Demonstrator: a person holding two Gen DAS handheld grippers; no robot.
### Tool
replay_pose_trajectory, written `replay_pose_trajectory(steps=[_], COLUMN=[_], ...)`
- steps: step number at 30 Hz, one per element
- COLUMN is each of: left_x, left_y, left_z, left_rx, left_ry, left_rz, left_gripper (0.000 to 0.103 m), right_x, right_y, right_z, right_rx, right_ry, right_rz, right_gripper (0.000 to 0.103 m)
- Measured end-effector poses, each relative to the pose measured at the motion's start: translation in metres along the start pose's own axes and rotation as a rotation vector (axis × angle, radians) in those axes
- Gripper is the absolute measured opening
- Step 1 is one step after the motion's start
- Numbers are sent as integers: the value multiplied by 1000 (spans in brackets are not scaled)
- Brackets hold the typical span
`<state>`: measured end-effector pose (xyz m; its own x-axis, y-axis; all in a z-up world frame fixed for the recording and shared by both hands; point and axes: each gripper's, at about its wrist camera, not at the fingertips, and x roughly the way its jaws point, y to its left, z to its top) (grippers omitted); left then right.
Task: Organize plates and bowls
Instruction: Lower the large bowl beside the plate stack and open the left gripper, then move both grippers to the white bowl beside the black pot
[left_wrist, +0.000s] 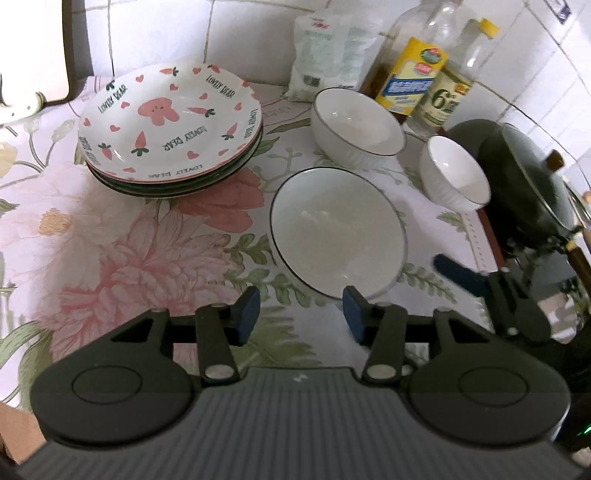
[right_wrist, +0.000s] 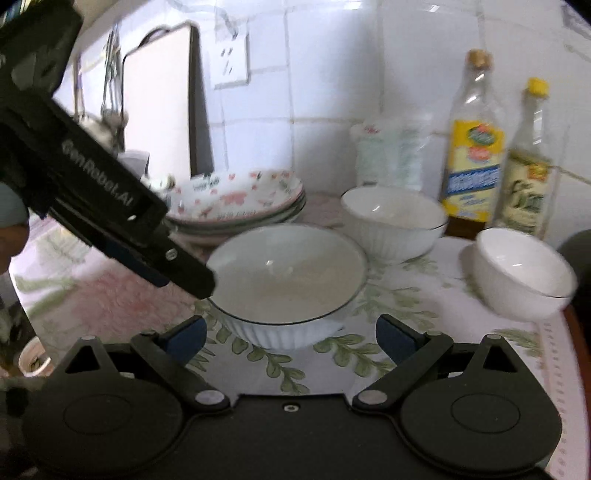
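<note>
Three white bowls sit on your floral tablecloth (left_wrist: 110, 236), plus one stack of plates (left_wrist: 173, 129) at back left, top plate w/ pink bear, hearts & carrots. Big bowl (left_wrist: 338, 230) is nearest you, upright, dark rim line, ribbed outside per right wrist view. Mid bowl (left_wrist: 356, 123) stands behind it, close to the bottles. Small bowl (left_wrist: 456, 173) is off to the right, near the table edge, just beside a dark green pot (left_wrist: 532, 192).

Your left gripper (left_wrist: 301, 314) is partly open, nothing between the pads, jaws w/ a clear gap; its right-side pad sits at the big bowl's near rim in the left view, can't tell if touching. From the right wrist view the same gripper comes in from upper left, tip overlapping the big bowl's left rim.

Your right gripper (right_wrist: 291, 336) is spread wide, empty, pads either side of the big bowl's near wall but apart from it. In the left view its blue finger (left_wrist: 458, 275) shows right of the big bowl.

Back wall: white bag (left_wrist: 325, 55), yellow-label oil bottle (left_wrist: 413, 62), yellow-cap bottle (left_wrist: 454, 85), all against tiles.
</note>
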<state>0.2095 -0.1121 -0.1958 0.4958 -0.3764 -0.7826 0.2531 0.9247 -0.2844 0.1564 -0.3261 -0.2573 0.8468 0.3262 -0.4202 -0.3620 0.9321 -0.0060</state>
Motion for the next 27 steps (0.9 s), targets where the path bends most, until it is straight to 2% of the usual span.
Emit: replay_pose_trajectory(steps=[4, 13, 21, 27], left_x=[-27, -70, -87, -90], left_y=[-10, -42, -69, -96], left_z=[-3, -8, -6, -2], left_rx=[30, 103, 96, 147], left_ry=[-22, -43, -82, -90], left_rz=[-16, -42, -50, -50], left_gripper=[52, 60, 62, 66], right_x=[-39, -107, -149, -166], right_y=[-12, -40, -55, -67], right_z=[12, 31, 39, 48], right_rx=[86, 282, 313, 312], right_ry=[-33, -70, -110, -74], right_rz=[-17, 13, 17, -14], right_gripper=[100, 97, 93, 92])
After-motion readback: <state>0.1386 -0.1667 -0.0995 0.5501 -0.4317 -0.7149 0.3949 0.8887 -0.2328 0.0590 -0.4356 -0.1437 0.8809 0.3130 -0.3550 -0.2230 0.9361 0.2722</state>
